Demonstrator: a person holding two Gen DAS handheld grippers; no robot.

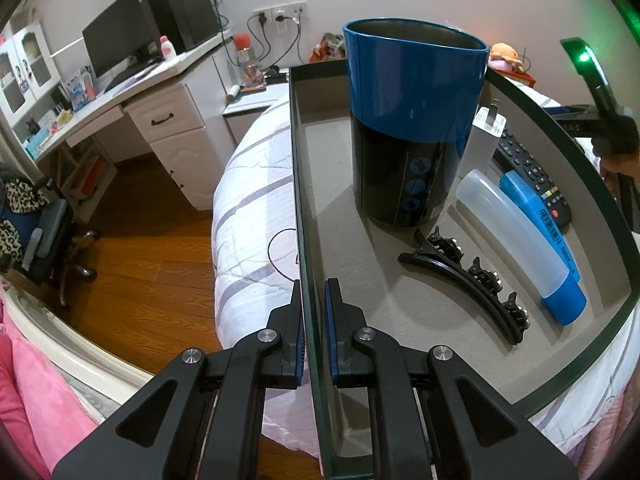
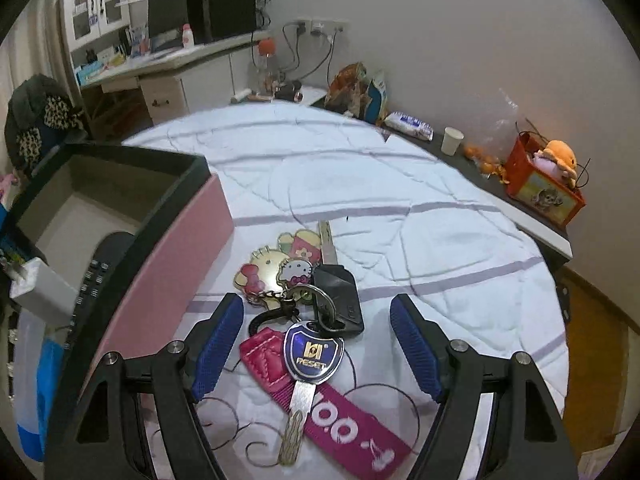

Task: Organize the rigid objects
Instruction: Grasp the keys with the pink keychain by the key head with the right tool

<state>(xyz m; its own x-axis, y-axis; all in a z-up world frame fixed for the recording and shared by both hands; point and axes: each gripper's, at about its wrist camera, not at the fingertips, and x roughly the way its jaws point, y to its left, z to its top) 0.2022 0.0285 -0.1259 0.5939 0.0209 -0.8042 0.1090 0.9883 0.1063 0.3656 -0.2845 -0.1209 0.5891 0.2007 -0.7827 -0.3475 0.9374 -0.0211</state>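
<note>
**A bedroom with a desk by the bed**

A bed [image 2: 360, 184] with a white quilt striped in grey stood at the centre. Beyond its far end ran a white desk [image 1: 160, 80] carrying a dark monitor [image 1: 116, 40], against a pale wall [image 2: 460, 40] with sockets. Wooden flooring [image 1: 140, 240] lay beside the bed, under an office chair [image 1: 44, 232].

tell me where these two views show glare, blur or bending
Left wrist view: sharp, glossy streaks on the blue canister, a green light flaring at the top right, the box wall bowed by the fisheye. Right wrist view: soft overall, bed stripes curved, keys clearest.
</note>
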